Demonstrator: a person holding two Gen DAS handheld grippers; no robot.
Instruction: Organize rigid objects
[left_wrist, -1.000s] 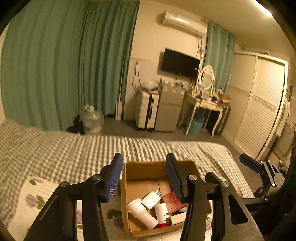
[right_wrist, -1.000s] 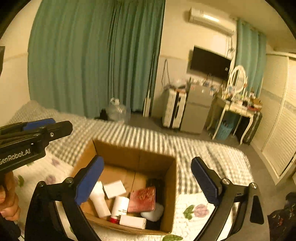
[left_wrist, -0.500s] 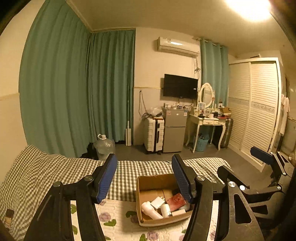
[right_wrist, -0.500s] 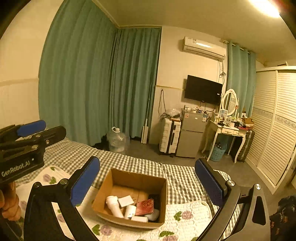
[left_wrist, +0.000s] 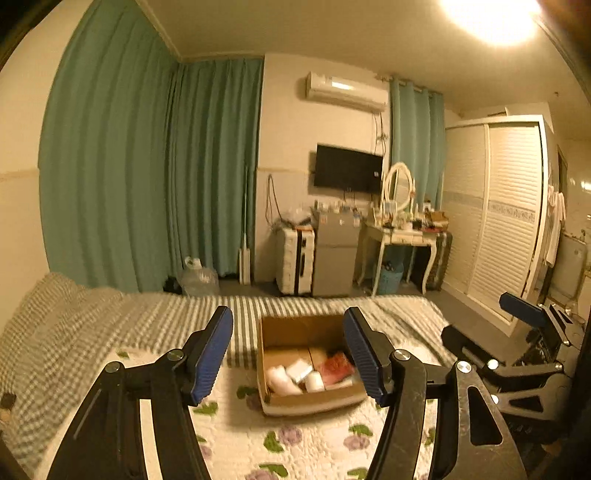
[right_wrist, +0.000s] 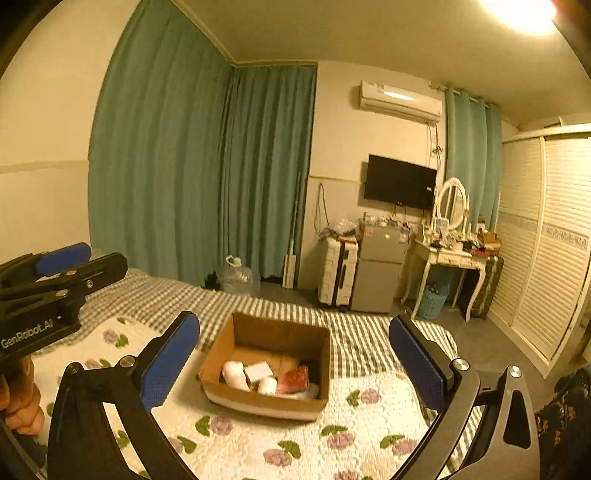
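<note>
An open cardboard box (left_wrist: 314, 400) sits on the floral quilt, also in the right wrist view (right_wrist: 266, 404). Inside lie white bottles (left_wrist: 280, 380) (right_wrist: 234, 374), a small white box (left_wrist: 299, 369) (right_wrist: 258, 371) and a red booklet (left_wrist: 334, 365) (right_wrist: 293, 380). My left gripper (left_wrist: 287, 315) is open and empty, hanging well back from the box and framing it. My right gripper (right_wrist: 292, 319) is wide open and empty, also back from the box. The right one's blue pad (left_wrist: 524, 310) shows at the left view's right edge.
A floral quilt (right_wrist: 280, 446) lies over a checked sheet (right_wrist: 177, 295) on the bed. A person's hand (right_wrist: 18, 402) holds the left gripper's handle. Beyond the bed's far edge stand a water jug (right_wrist: 236, 277), a suitcase (right_wrist: 338, 273), a small fridge (right_wrist: 380, 269), a dressing table (right_wrist: 450, 258) and a wardrobe (right_wrist: 546, 240).
Both grippers have pulled back and up from over the box, which now looks smaller and farther away. Both pairs of jaws stand a little wider.
</note>
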